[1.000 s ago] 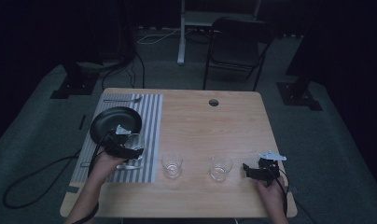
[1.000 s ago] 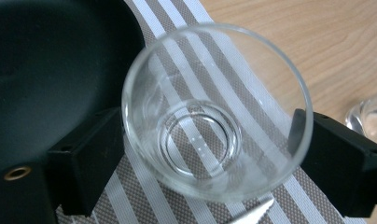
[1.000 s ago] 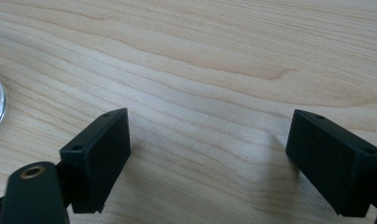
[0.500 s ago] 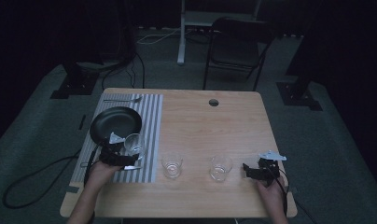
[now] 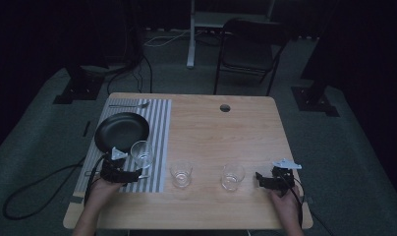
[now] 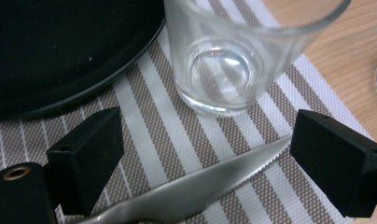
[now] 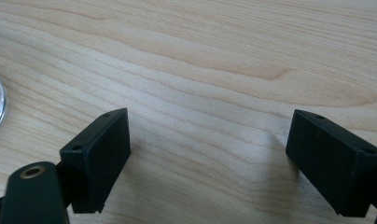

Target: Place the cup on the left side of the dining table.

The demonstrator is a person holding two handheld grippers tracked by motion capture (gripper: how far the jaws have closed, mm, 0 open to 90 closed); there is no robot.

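1. The left gripper (image 6: 200, 163) has its jaws apart, holding nothing, over a knife (image 6: 191, 191) on the striped placemat (image 6: 144, 135).
2. The glass (image 6: 224, 60) stands upright on the placemat, just beyond the jaws, beside the black plate (image 6: 60, 51).
3. The right gripper (image 7: 210, 158) has its jaws apart, empty, over the bare wooden table (image 7: 200, 56).

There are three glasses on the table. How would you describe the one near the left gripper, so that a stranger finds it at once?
Start at the striped placemat on the left part of the wooden table. A black plate lies on it, and the glass stands upright just beside the plate's near right edge, with a knife in front of it. It is the one glass on the mat; the other two stand on bare wood.
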